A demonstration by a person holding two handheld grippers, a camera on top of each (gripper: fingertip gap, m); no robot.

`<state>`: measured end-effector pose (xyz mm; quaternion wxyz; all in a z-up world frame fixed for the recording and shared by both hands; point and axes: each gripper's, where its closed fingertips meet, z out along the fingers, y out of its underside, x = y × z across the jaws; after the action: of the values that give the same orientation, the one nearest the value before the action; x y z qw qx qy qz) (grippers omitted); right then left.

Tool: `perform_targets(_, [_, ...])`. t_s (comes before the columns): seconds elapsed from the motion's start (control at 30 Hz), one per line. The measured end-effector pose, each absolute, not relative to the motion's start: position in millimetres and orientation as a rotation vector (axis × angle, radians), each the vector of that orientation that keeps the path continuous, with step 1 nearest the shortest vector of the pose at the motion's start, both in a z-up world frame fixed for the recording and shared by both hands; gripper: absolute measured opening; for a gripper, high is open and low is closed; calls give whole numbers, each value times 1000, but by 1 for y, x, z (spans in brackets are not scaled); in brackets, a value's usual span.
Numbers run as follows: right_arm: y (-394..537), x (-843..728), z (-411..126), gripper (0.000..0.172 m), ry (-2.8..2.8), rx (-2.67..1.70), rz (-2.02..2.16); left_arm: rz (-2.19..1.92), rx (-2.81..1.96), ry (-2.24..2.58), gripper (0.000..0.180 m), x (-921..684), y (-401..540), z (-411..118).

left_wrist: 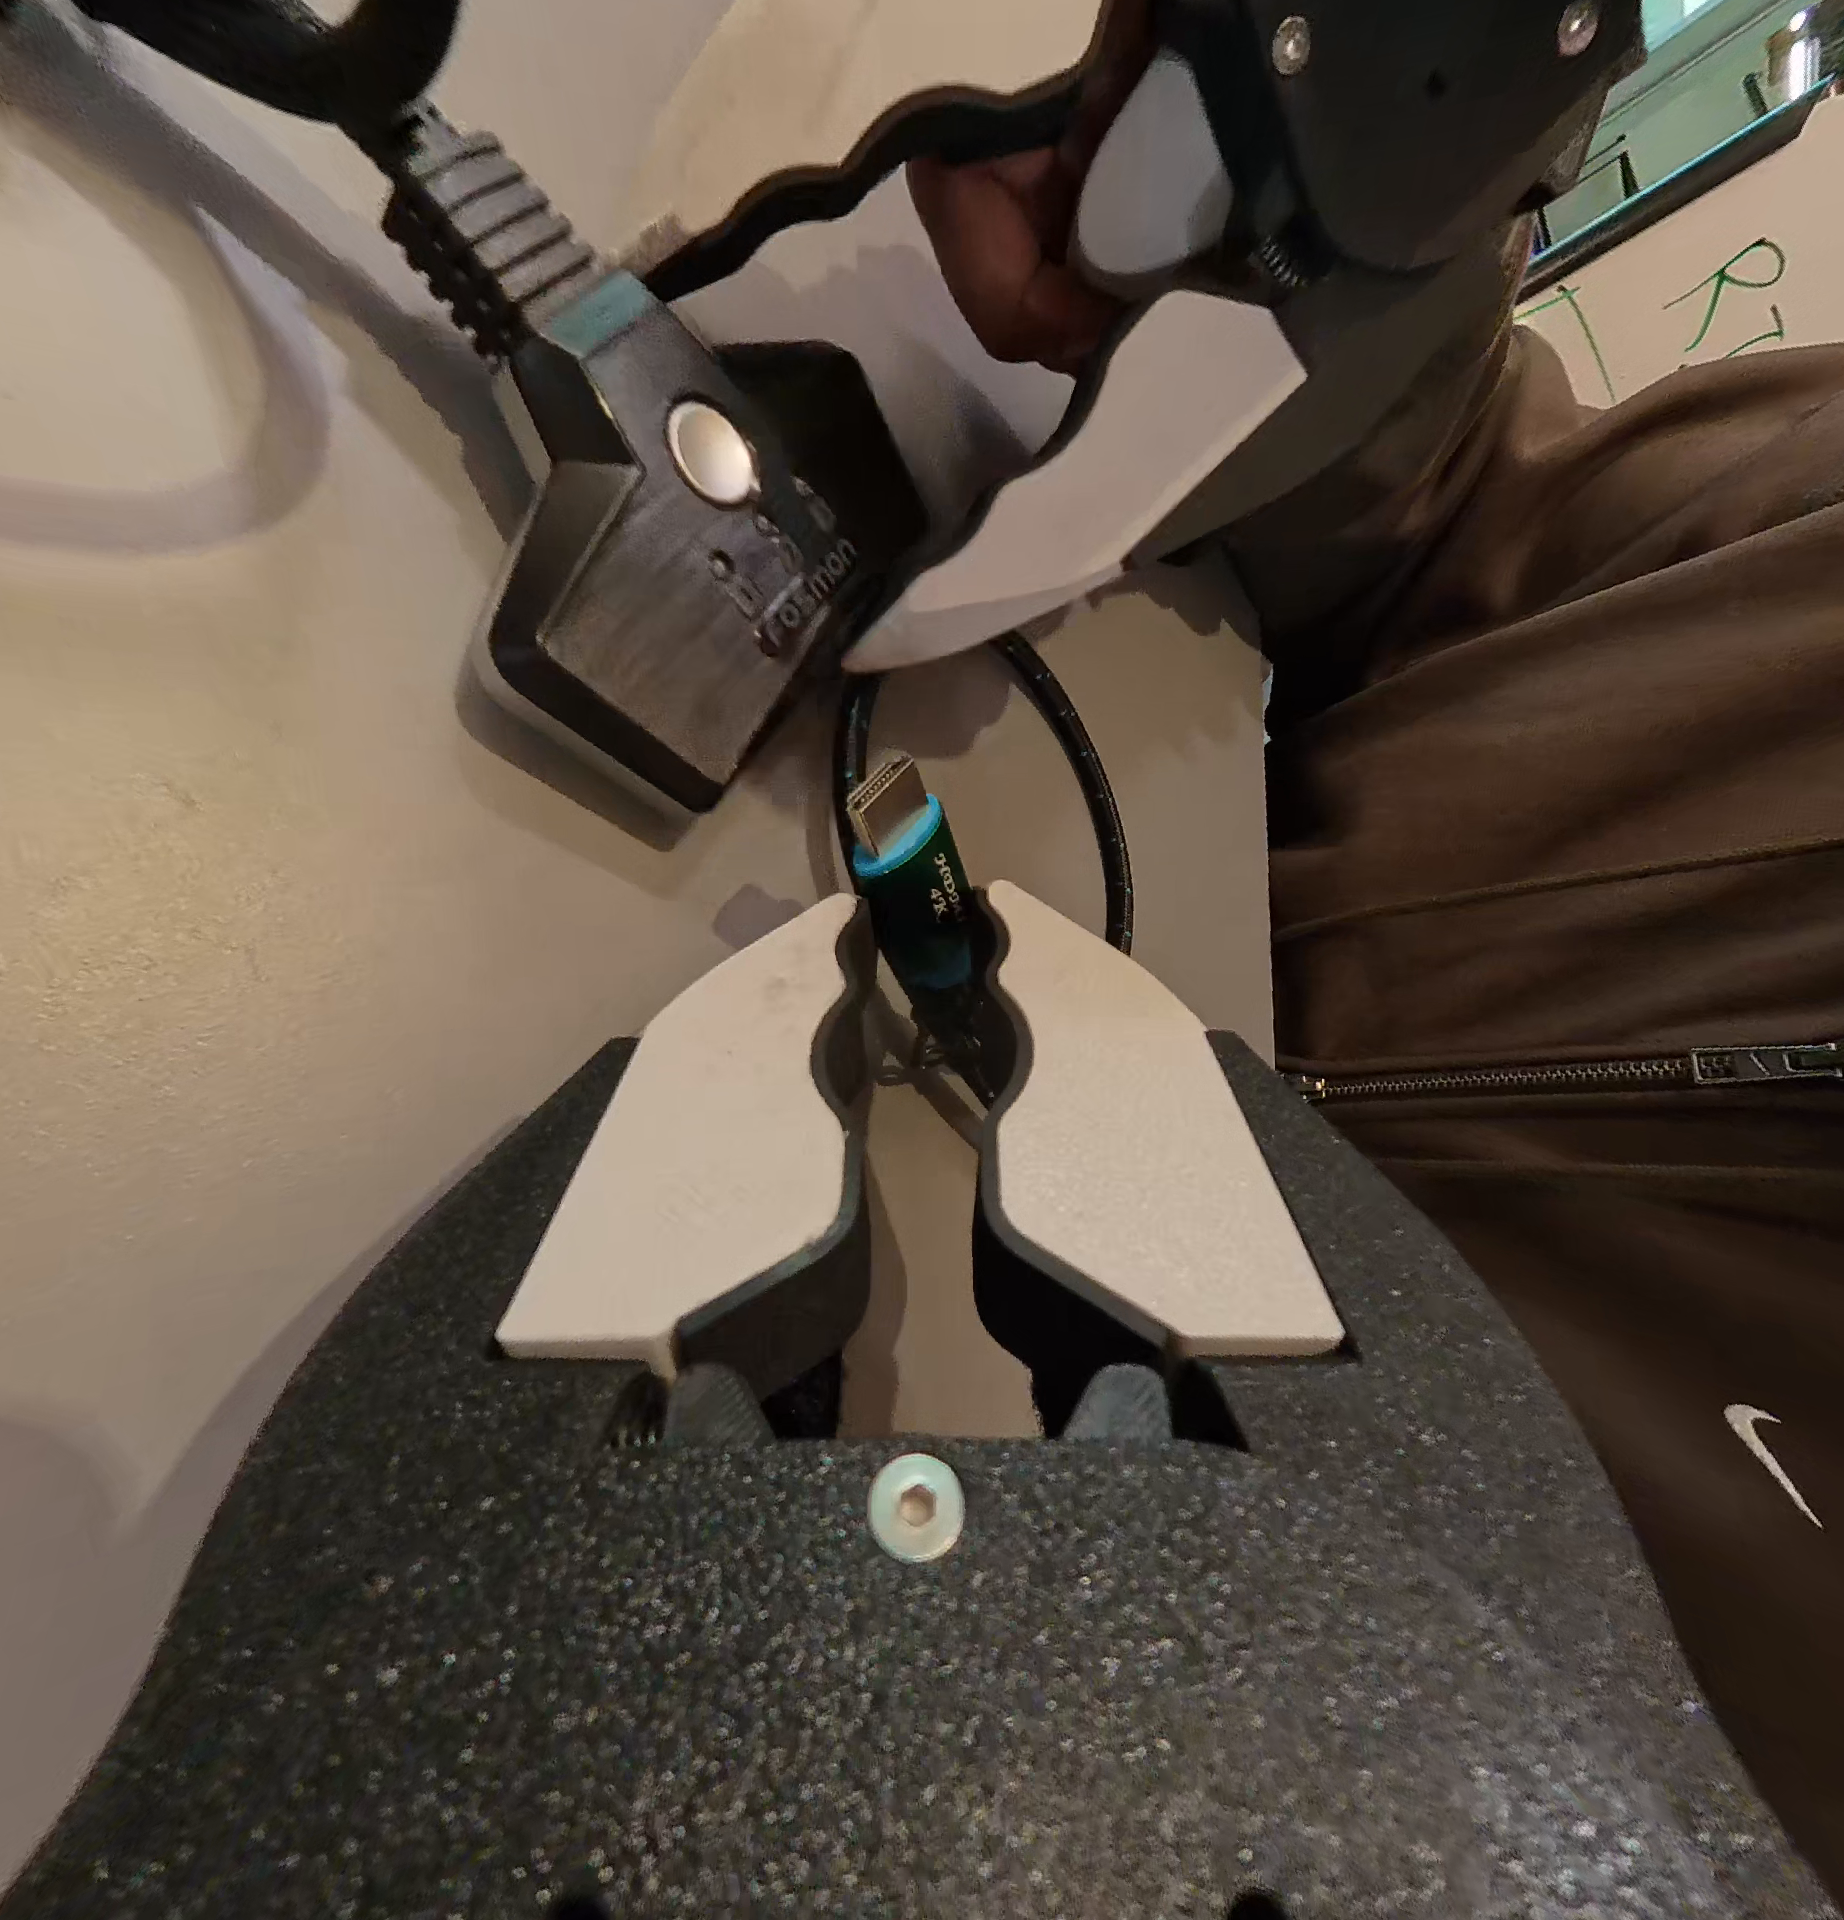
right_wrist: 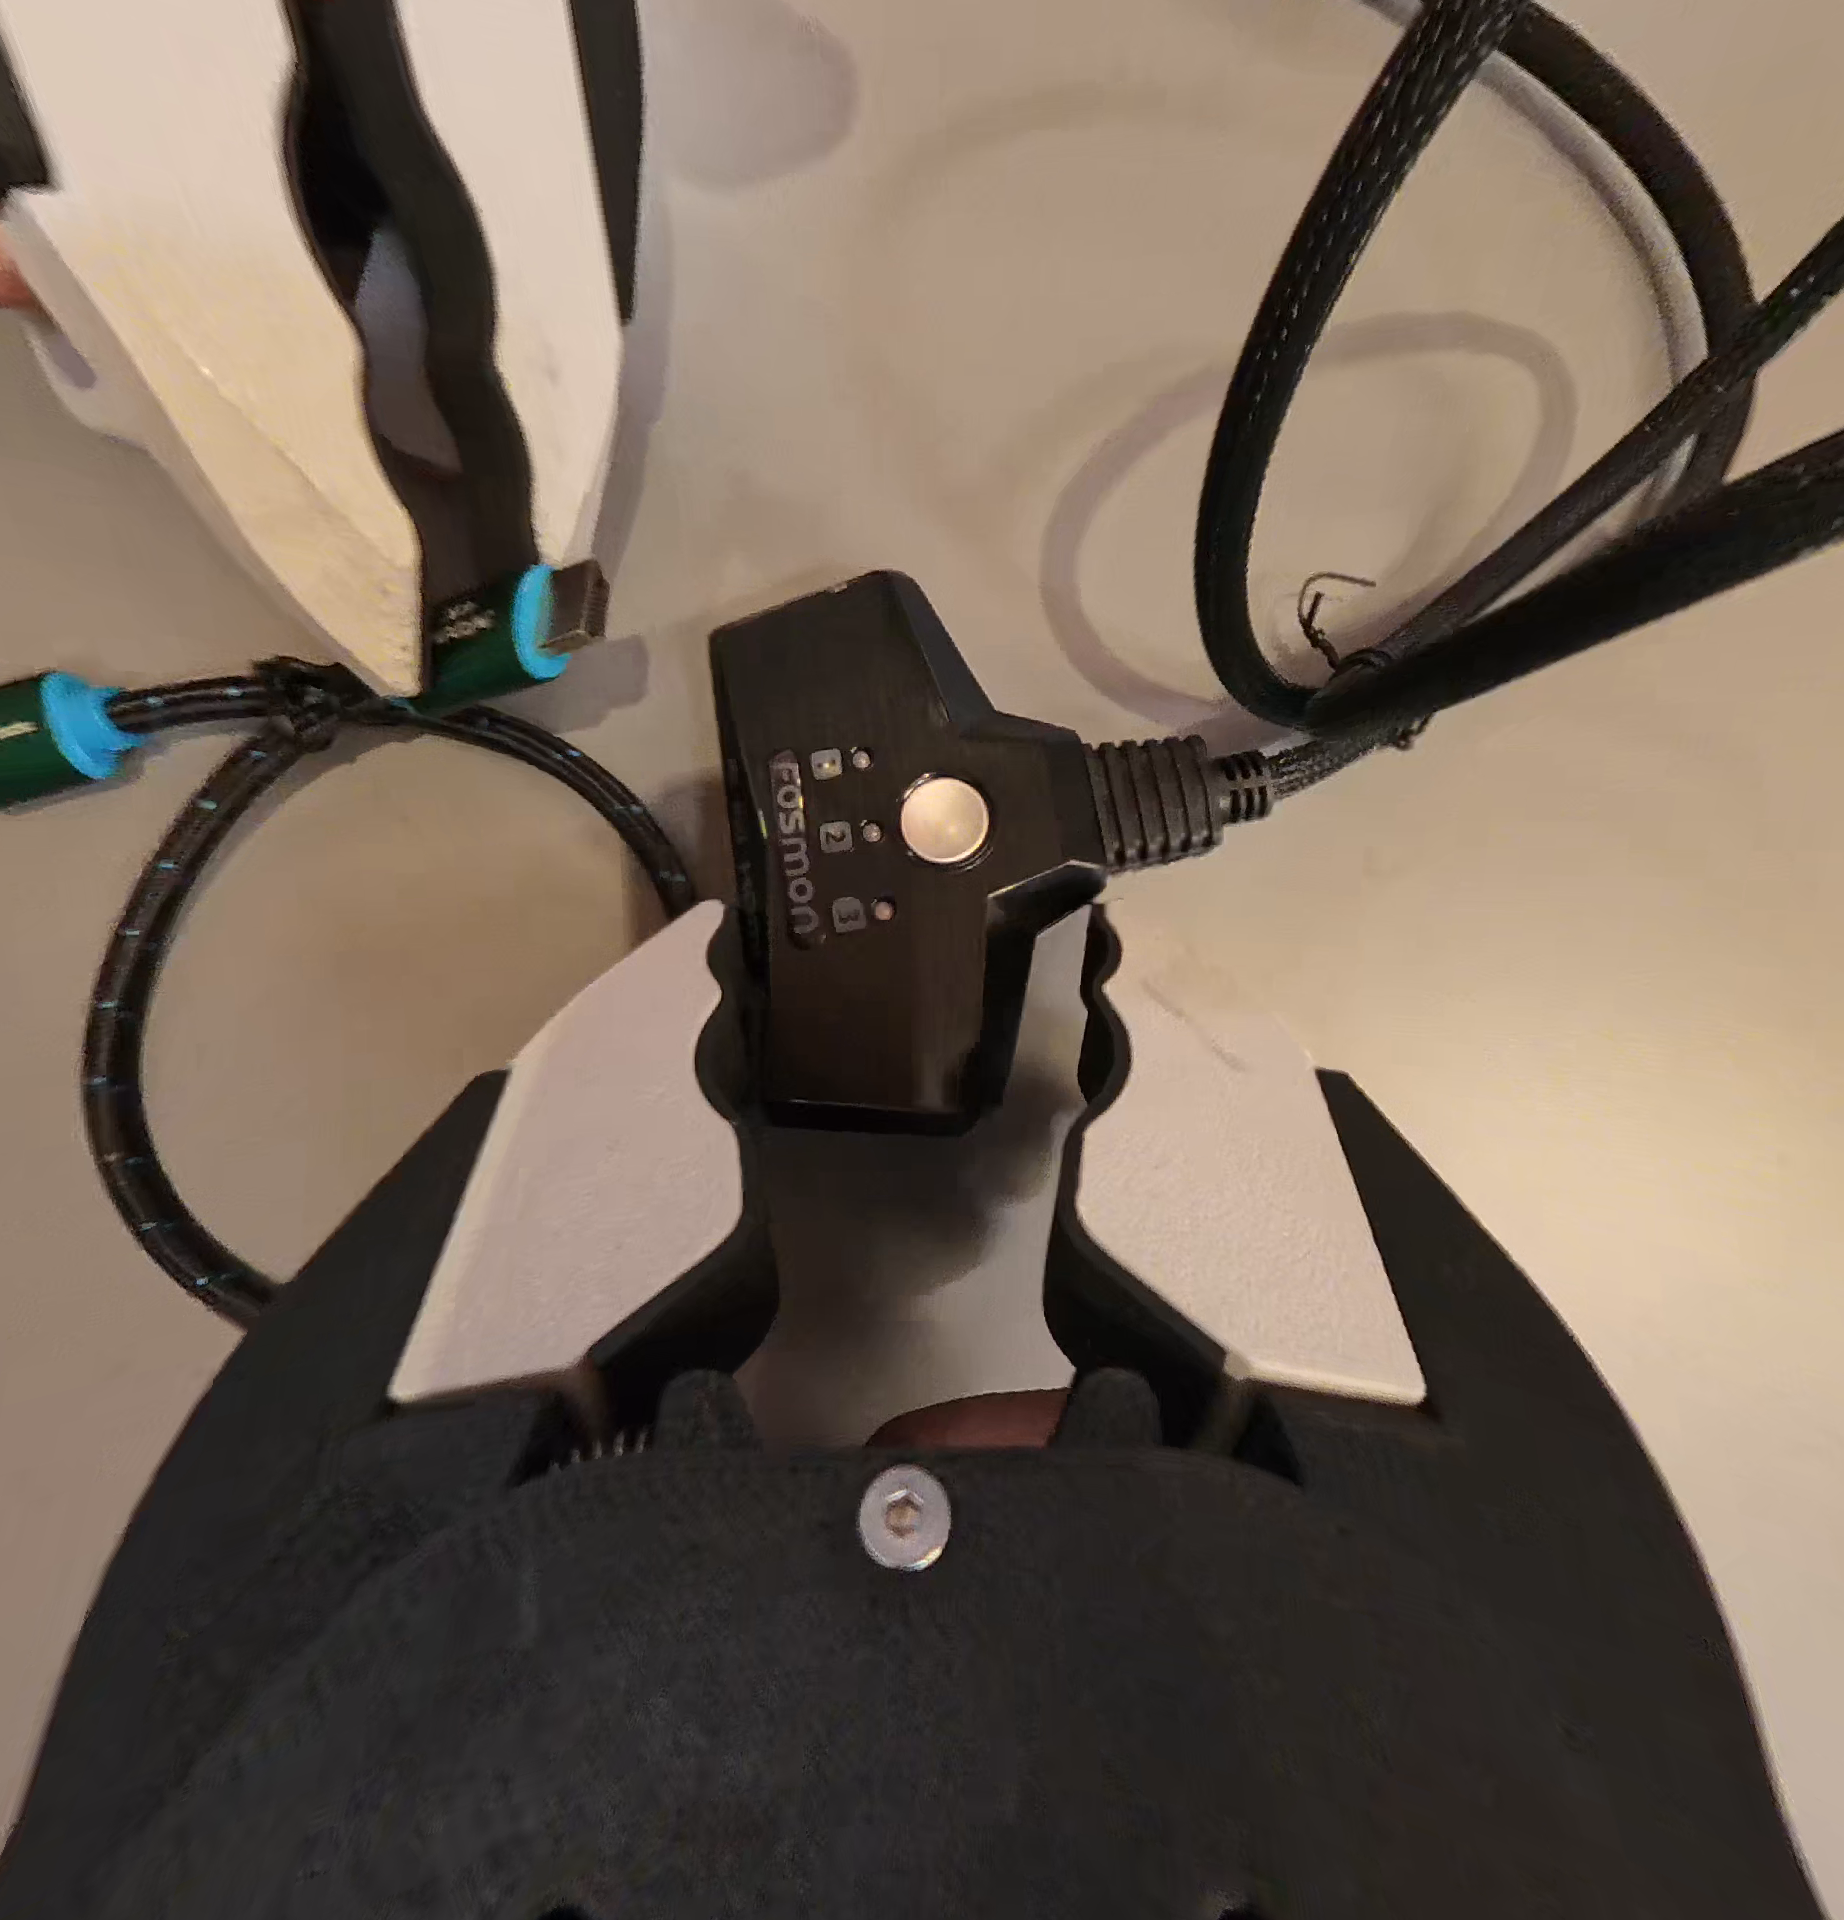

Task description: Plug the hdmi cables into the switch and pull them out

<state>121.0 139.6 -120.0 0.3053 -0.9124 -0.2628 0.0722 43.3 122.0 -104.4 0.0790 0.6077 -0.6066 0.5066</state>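
My left gripper [left_wrist: 923, 906] is shut on a green cable plug [left_wrist: 916, 883] with blue rings. The plug's metal tip pokes out past the fingertips, just above the pale table [left_wrist: 222, 831]. The same plug [right_wrist: 544, 623] and gripper [right_wrist: 502, 629] show at the upper left of the right wrist view. My right gripper [right_wrist: 902, 920] is shut on a black switch box [right_wrist: 876, 862] that has a round silver button. One finger is on its port face and the other on its shoulder by the cable. The box [left_wrist: 648, 582] lies just beyond the plug's tip in the left wrist view.
A second green plug [right_wrist: 14, 743] lies at the left, joined to a braided black-and-blue cable loop [right_wrist: 139, 987]. Thick black sleeved cables [right_wrist: 1469, 312] curve from the box's tail at the upper right. A person in a brown jacket [left_wrist: 1572, 831] stands at the table's edge.
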Motion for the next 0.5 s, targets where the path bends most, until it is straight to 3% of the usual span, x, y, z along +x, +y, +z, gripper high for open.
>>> perform_targets(0.5, [142, 115, -116, 52, -605, -2406, 323, 1500, 1815, -1813, 17, 43, 117, -105])
